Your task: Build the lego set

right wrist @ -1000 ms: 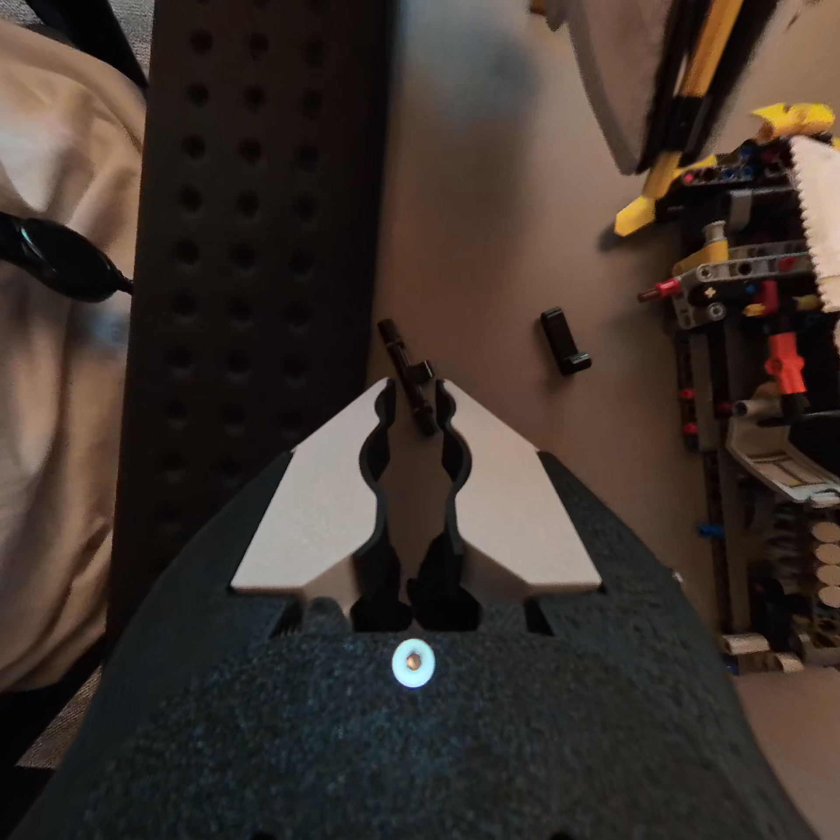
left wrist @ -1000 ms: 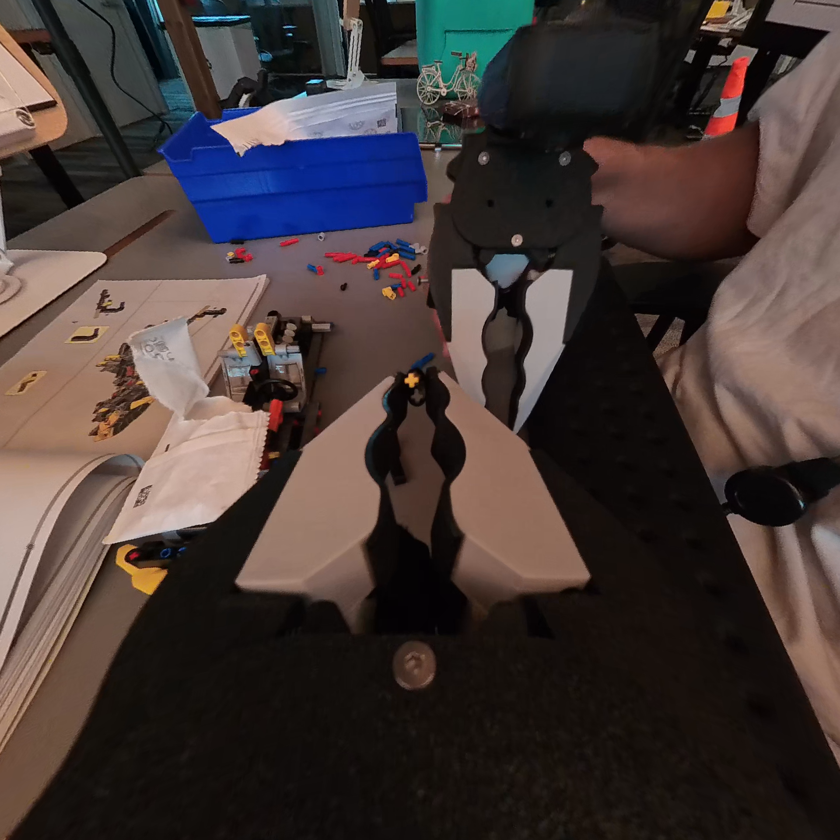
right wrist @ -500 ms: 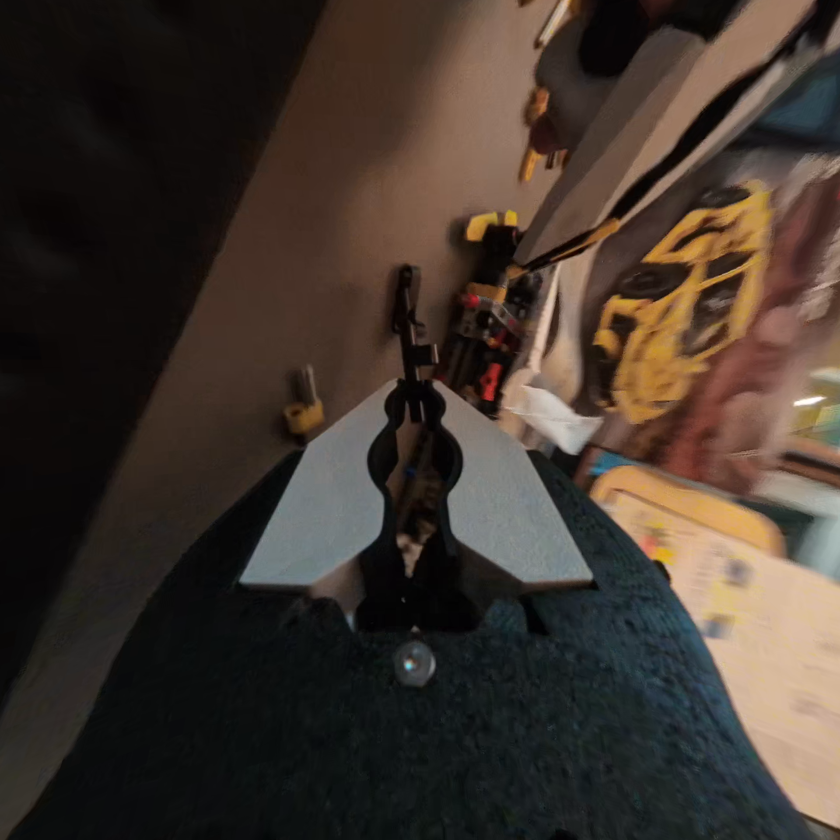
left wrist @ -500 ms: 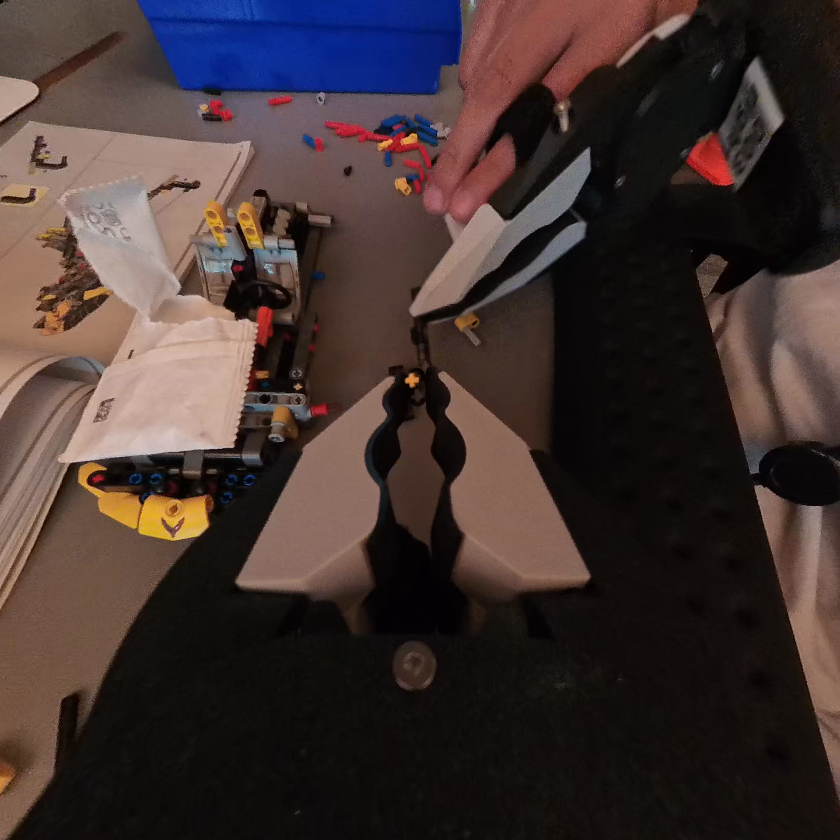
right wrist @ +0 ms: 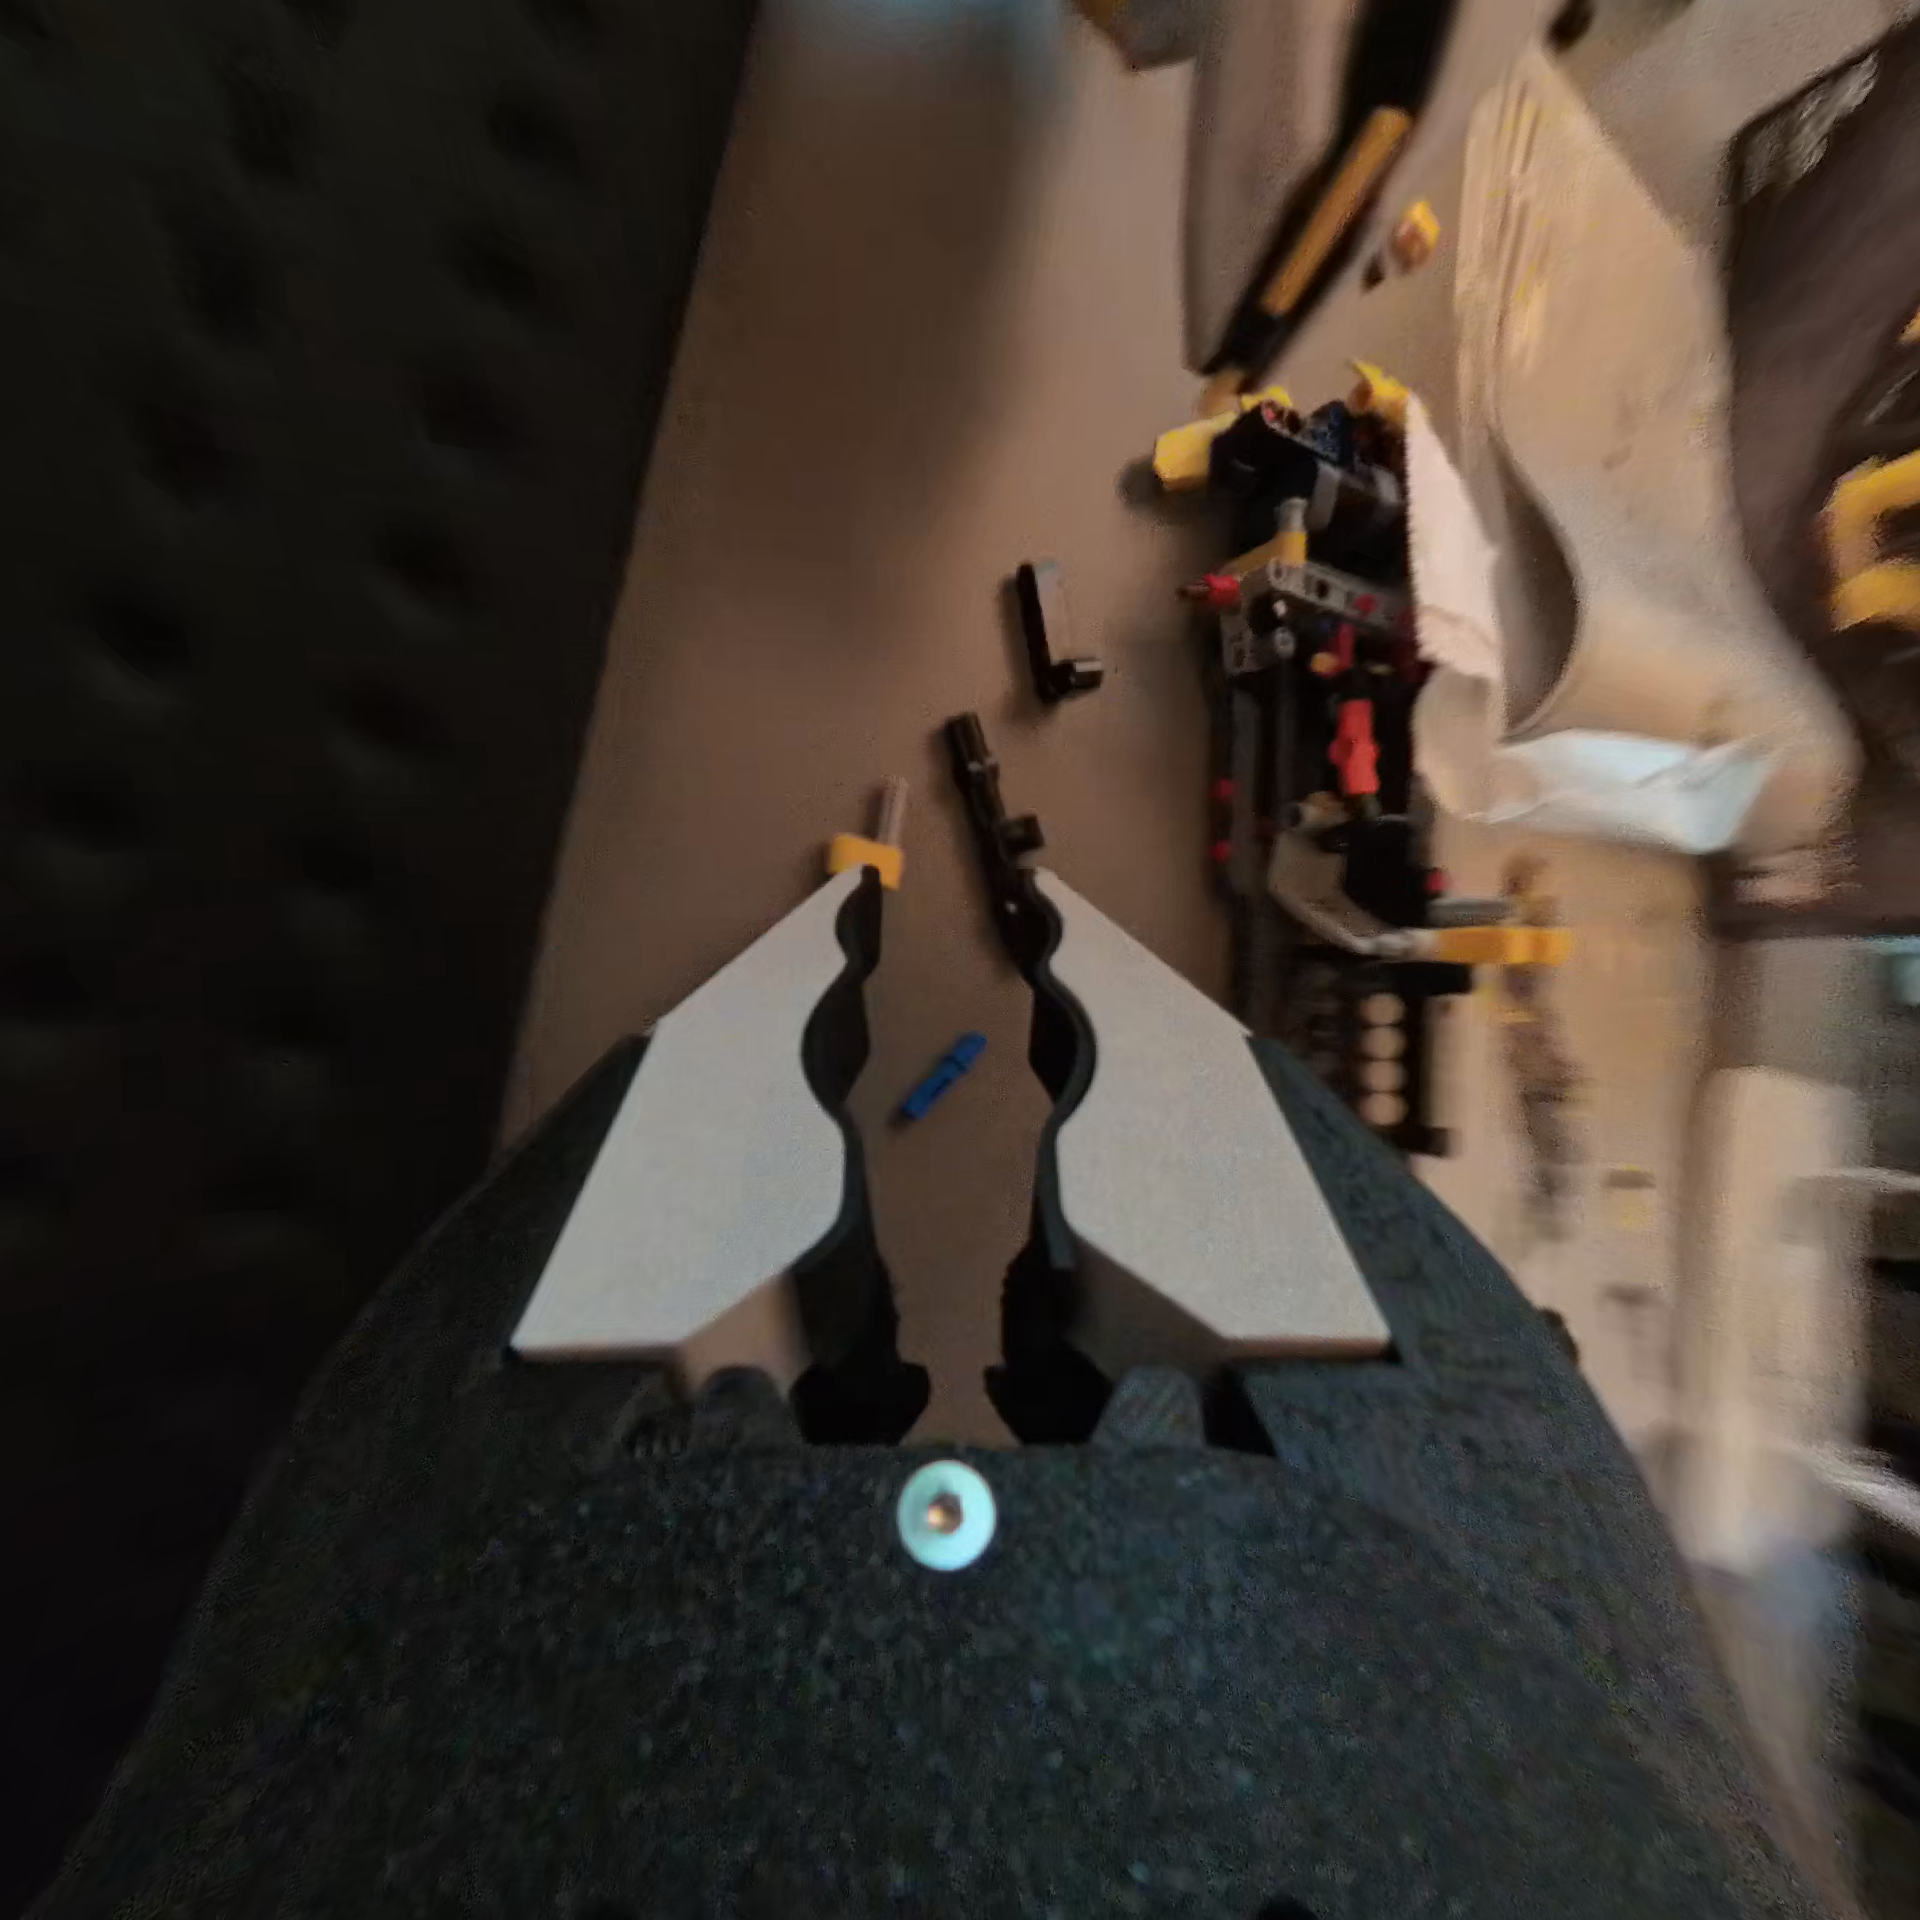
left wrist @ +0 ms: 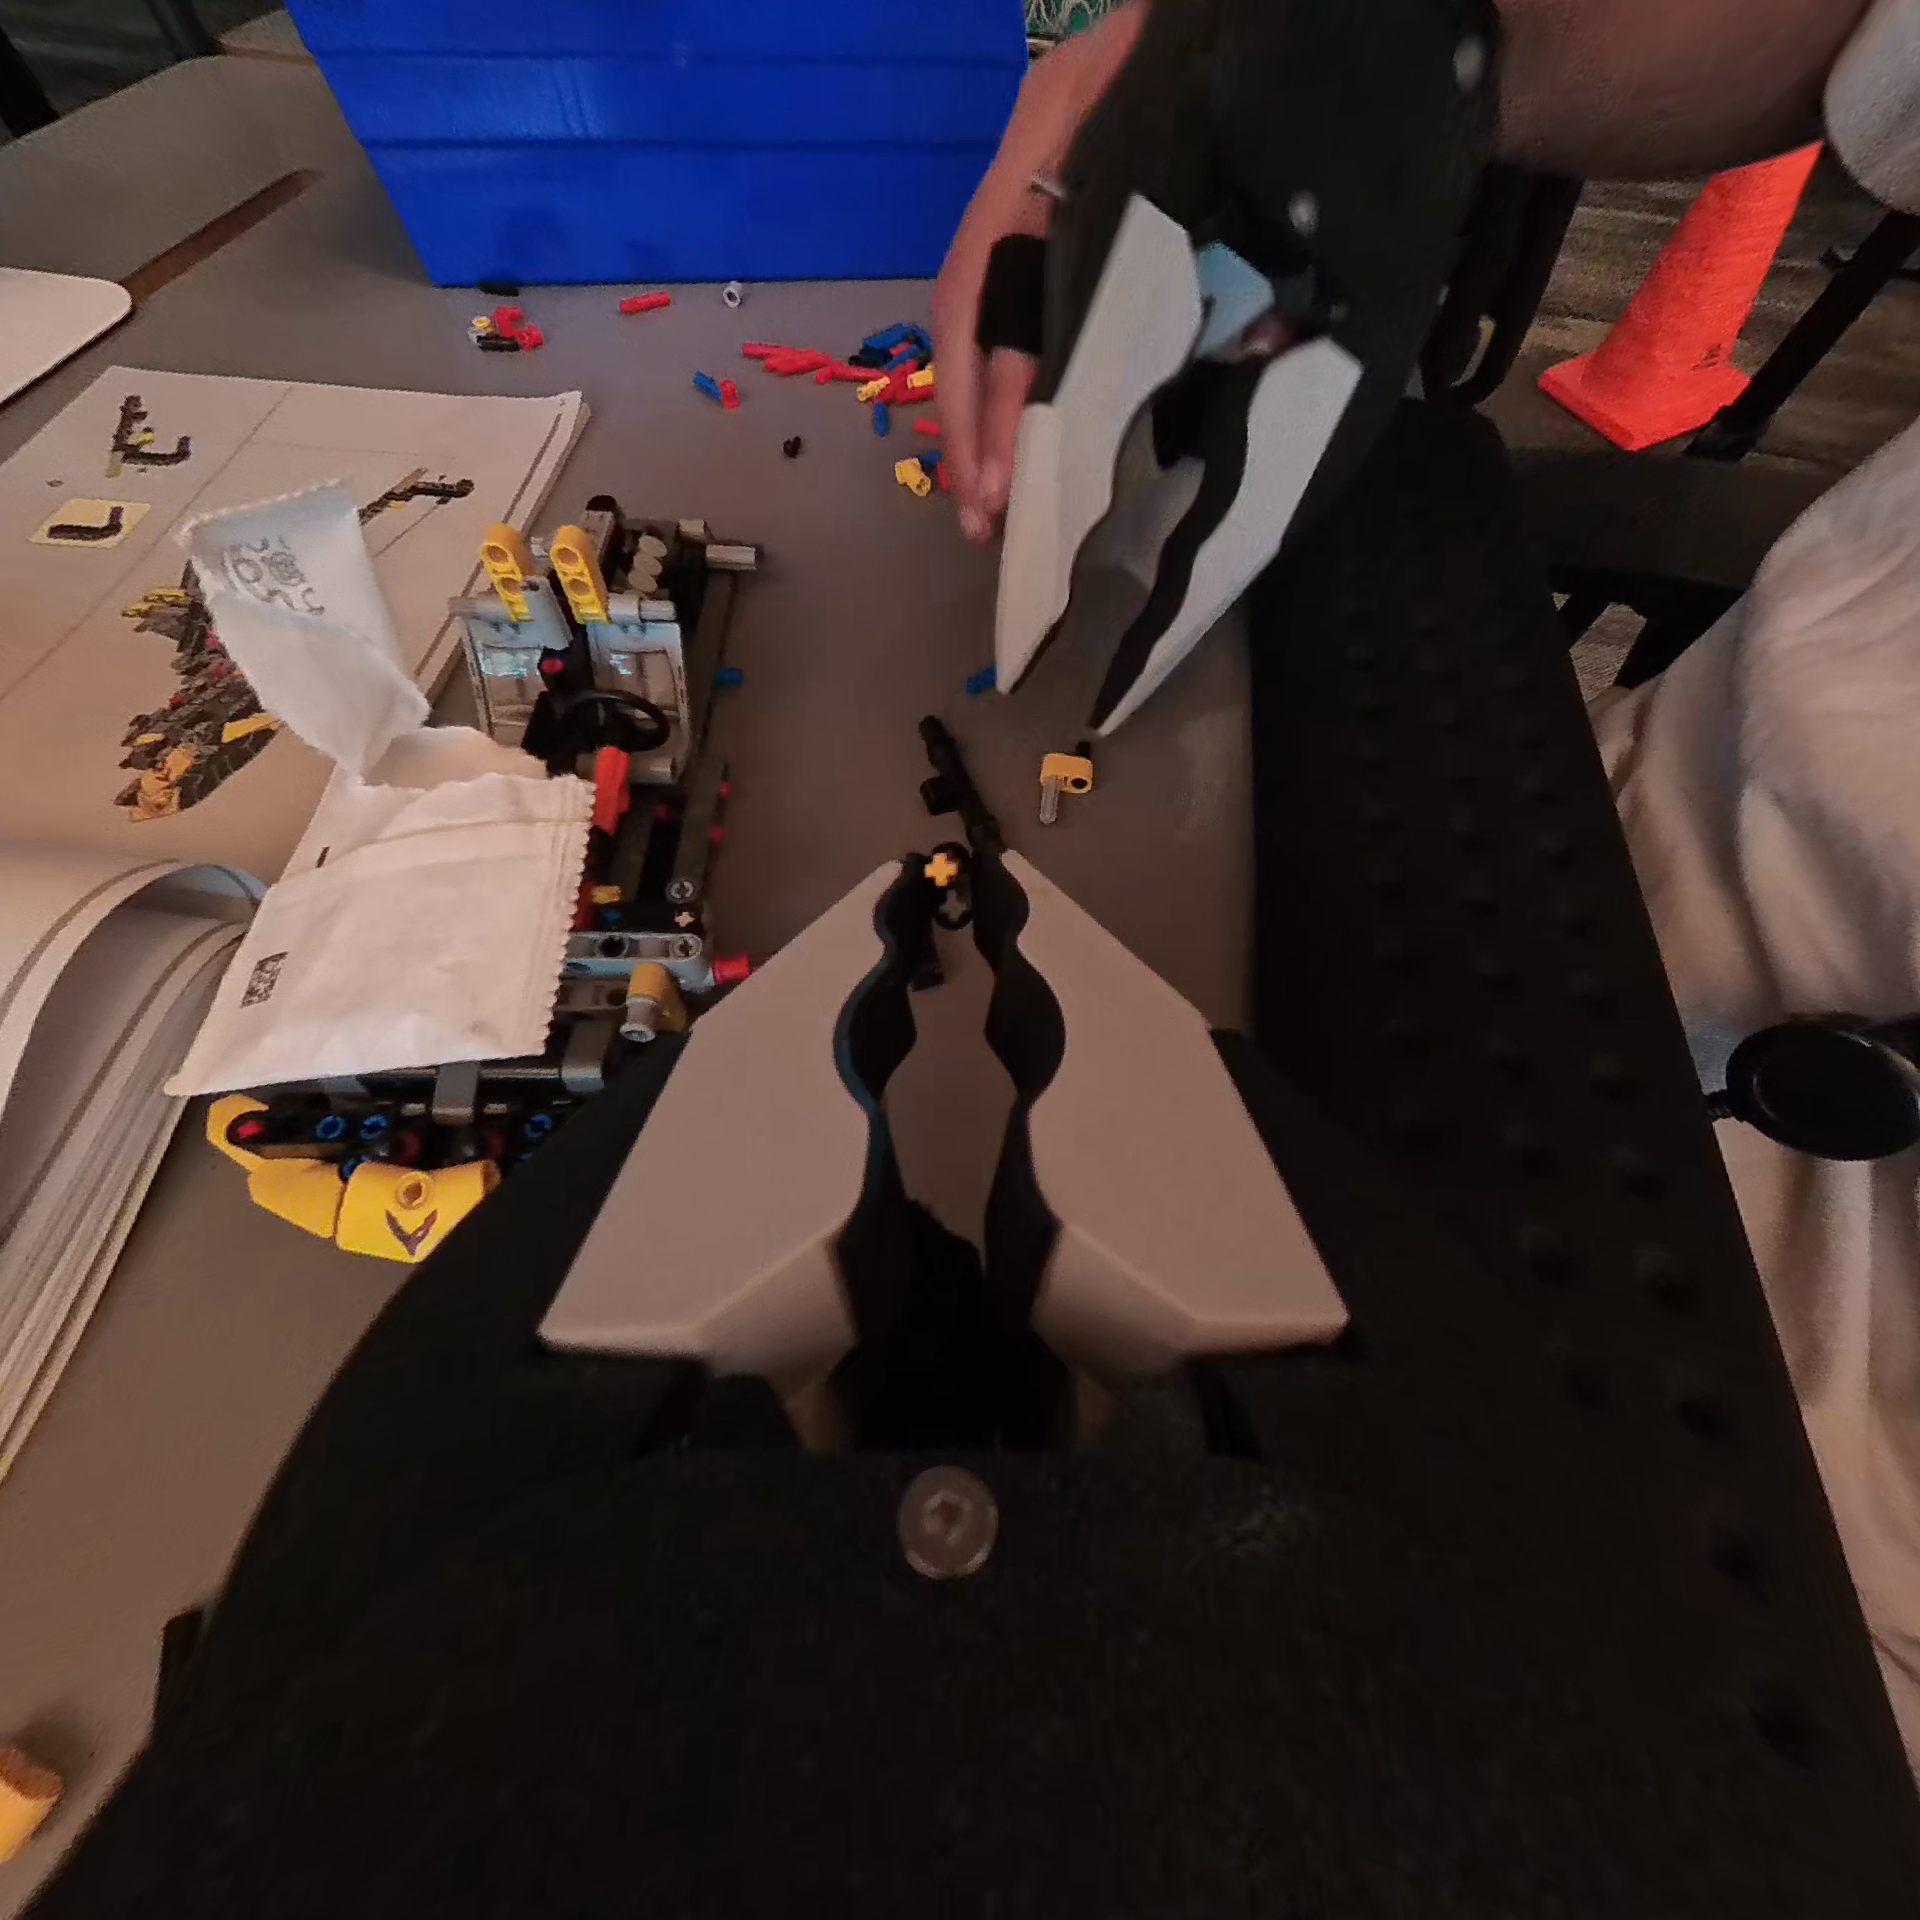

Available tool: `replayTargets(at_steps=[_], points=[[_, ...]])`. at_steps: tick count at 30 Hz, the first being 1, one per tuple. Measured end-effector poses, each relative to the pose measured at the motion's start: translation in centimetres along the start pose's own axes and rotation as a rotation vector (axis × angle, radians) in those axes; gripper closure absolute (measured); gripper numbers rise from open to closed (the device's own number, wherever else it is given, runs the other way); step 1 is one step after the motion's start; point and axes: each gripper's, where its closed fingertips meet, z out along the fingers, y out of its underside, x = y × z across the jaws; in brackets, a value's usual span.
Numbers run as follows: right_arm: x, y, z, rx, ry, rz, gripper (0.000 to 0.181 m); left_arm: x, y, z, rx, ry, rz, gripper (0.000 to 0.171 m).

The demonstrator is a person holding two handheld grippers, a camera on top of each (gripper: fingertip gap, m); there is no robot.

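- The left tool (left wrist: 951, 868) is seen closed on a small black lego piece with a yellow cross-shaped end (left wrist: 941, 869), pinched at the very tips of its fingers above the table (left wrist: 852, 582).
- The right tool (right wrist: 948, 883) is seen with its fingers parted and nothing between them – a blue pin (right wrist: 940, 1076) lies on the table in the gap.
- A slim black rod piece (right wrist: 992, 821) lies on the table touching, or just beside, one fingertip of the right tool; contact cannot be told. A yellow connector with a grey peg (right wrist: 871, 844) sits at the other fingertip.
- A black L-shaped piece (right wrist: 1051, 646) lies a little beyond the rod.
- The partly built lego model (left wrist: 613, 727) – black, grey and yellow – rests on the table beside the open instruction booklet (left wrist: 125, 582) at the table's left edge, with a torn white paper bag (left wrist: 416, 904) lying across it.
- Loose red, blue and yellow pieces (left wrist: 852, 369) are scattered before a blue bin (left wrist: 675, 135) at the far edge.
- A black perforated board (left wrist: 1455, 831) runs along the near right edge of the table.
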Motion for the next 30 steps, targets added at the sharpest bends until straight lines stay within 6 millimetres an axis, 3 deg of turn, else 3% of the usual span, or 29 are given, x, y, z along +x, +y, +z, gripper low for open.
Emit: replayTargets(at_steps=[2,4,7,12,19,23,25,28,30], points=[[0.9,-0.7,-0.3,0.041,-0.096,0.229,0.154,0.0,0.0,0.0,-0.002,0.0,0.004,0.167],[1.2,-1.5,-0.3,0.081,-0.223,0.351,0.151,0.1,0.0,0.0,-0.002,0.0,0.005,0.167],[1.0,-1.0,0.7,0.032,-0.299,0.259,0.156,0.0,0.1,0.0,-0.003,0.0,0.005,0.167],[1.2,-0.4,2.7,-0.027,-0.278,0.022,0.164,0.1,0.4,0.2,-0.014,0.008,0.005,0.167],[0.4,-0.6,3.8,-0.047,-0.354,-0.015,0.174,0.5,0.3,0.2,-0.006,0.027,0.022,0.167],[0.5,-0.8,3.9,-0.056,-0.456,0.194,0.174,0.5,-0.9,-0.5,0.064,0.025,0.027,0.167],[0.6,-3.1,2.8,0.12,-0.554,0.385,0.174,0.7,-1.9,-1.2,0.125,0.052,0.013,0.167],[2.2,-8.8,-1.8,0.543,-0.808,0.728,0.175,2.1,-3.5,-2.4,0.213,0.13,0.036,0.167],[4.0,-11.0,-4.7,0.82,-0.926,0.866,0.175,3.1,-4.7,-3.4,0.284,0.191,0.036,0.167]])
